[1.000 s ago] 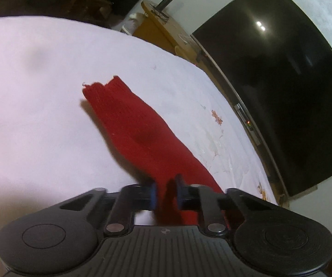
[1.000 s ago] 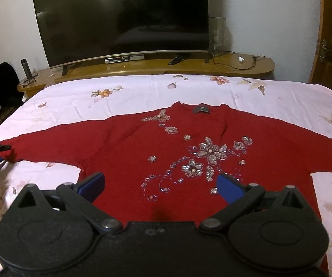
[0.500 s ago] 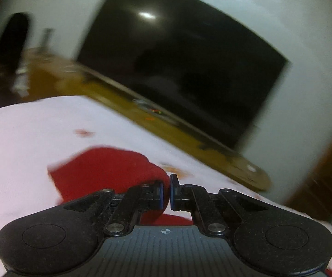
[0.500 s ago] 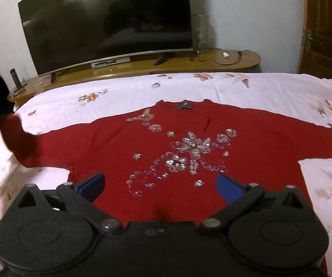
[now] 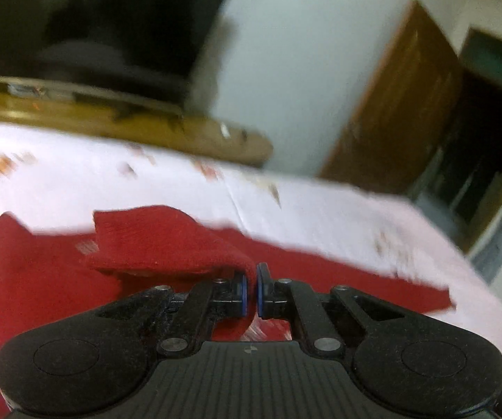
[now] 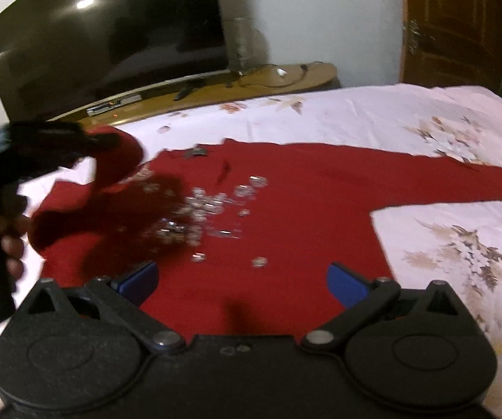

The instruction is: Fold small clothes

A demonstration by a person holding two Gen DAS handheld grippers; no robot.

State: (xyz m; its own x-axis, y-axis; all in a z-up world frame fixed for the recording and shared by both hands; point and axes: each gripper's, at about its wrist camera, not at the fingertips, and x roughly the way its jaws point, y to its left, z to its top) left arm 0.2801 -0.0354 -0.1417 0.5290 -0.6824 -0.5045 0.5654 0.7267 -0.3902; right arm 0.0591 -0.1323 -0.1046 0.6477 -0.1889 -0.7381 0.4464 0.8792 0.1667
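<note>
Your left gripper (image 5: pixel 251 289) has its fingers closed almost fully together, pinching a fold of a red sweater's sleeve (image 5: pixel 167 244) between the blue pads. In the left wrist view, the sleeve drapes away from the fingers to the left, lifted above the body of the sweater (image 5: pixel 24 279), which lies flat on the bed (image 5: pixel 320 216). This view is blurred. In the right wrist view, your left hand (image 6: pixel 3 234) and its gripper appear at the left edge as a dark, blurred shape, with the raised sleeve hanging over the sweater's left shoulder and casting a shadow on the chest. Your right gripper (image 6: pixel 242 279) has its fingers spread wide with nothing between them; it hovers above the sweater's lower edge. The sweater is spread front side up across the bed, its neckline toward the far side and a cluster of silver beads (image 6: pixel 212 209) on the chest. The other sleeve (image 6: pixel 460 181) lies stretched flat out to the right. The bed has a pale sheet printed with flowers. Beyond it stand a low wooden stand (image 6: pixel 251 80) carrying a large dark TV (image 6: pixel 111 42), and a wooden door (image 6: pixel 453 24) at the right.
</note>
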